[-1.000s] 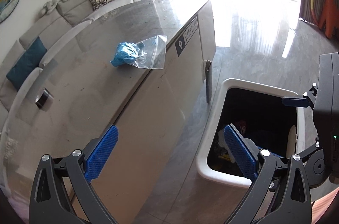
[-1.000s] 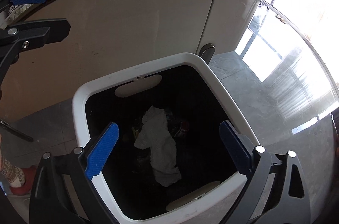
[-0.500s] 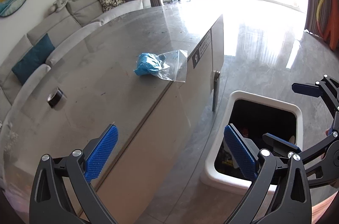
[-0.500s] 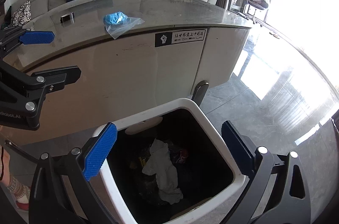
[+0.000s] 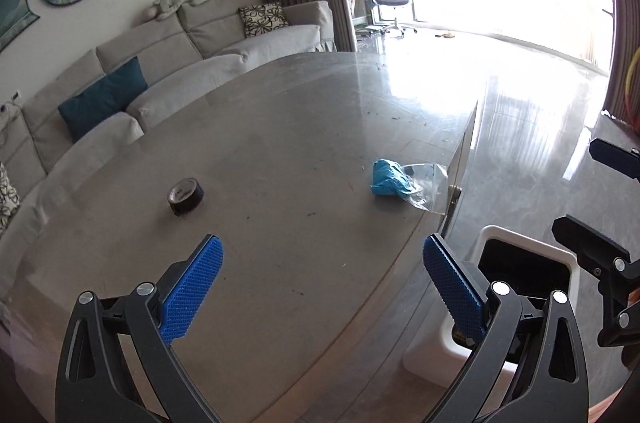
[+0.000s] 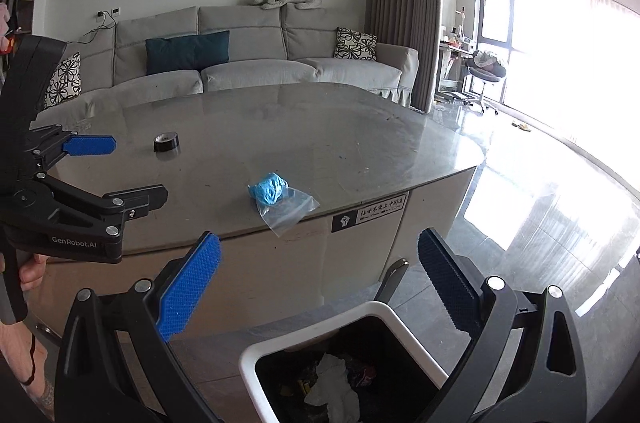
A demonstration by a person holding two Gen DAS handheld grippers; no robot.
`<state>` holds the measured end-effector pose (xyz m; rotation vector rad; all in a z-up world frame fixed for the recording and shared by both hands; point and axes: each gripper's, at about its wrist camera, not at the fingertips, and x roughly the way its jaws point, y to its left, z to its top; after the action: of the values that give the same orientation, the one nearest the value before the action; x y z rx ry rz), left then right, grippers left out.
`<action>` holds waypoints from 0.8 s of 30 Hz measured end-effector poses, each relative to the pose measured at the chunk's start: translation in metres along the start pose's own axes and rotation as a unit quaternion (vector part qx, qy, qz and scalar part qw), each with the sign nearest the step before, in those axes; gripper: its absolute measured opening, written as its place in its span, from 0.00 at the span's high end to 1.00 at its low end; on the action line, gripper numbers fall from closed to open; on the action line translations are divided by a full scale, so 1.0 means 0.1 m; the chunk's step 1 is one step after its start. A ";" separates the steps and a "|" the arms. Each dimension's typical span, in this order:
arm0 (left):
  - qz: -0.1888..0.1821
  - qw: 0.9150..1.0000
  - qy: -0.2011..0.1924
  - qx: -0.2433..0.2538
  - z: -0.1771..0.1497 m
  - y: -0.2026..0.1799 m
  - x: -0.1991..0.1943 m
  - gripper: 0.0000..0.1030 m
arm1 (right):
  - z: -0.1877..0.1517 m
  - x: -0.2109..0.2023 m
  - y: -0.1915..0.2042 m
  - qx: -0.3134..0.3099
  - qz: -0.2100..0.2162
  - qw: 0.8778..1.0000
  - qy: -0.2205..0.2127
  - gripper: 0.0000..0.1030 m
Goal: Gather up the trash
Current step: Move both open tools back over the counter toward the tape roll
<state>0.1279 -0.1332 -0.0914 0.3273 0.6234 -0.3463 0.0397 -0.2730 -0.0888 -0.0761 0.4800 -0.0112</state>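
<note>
Living room: grey sofa [image 6: 256,63] behind a big grey stone table [image 5: 280,151]. White trash bin [image 6: 316,363] on the floor by the table's near edge, holds white crumpled paper [image 6: 332,383] and dark scraps. Clear zip bag [image 5: 424,183] with blue wad [image 6: 268,188] inside sits at the table edge, above the bin. Black tape roll [image 5: 186,196] mid-table. Left gripper [image 5: 320,287] and right gripper [image 6: 320,283] both spread wide, empty.

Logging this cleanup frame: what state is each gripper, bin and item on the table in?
left gripper: jaws open, empty
right gripper: jaws open, empty
trash bin: lidless, holds trash
zip bag: lying at table edge, blue wad inside
tape roll: lying flat
</note>
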 end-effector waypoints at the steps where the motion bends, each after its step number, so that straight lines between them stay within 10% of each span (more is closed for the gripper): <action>1: 0.003 1.000 -0.003 -0.005 0.01 0.08 -0.03 0.04 | 0.07 -0.05 0.02 0.002 0.002 1.000 -0.012 0.05; 24: 0.069 0.993 -0.019 -0.091 0.23 1.37 0.12 0.04 | 1.02 0.50 0.84 -0.012 0.063 0.995 -0.070 0.05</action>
<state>0.2046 -0.0232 -0.0551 0.1865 0.5861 -0.1618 0.1301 -0.1835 -0.0281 -0.0698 0.3442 0.1237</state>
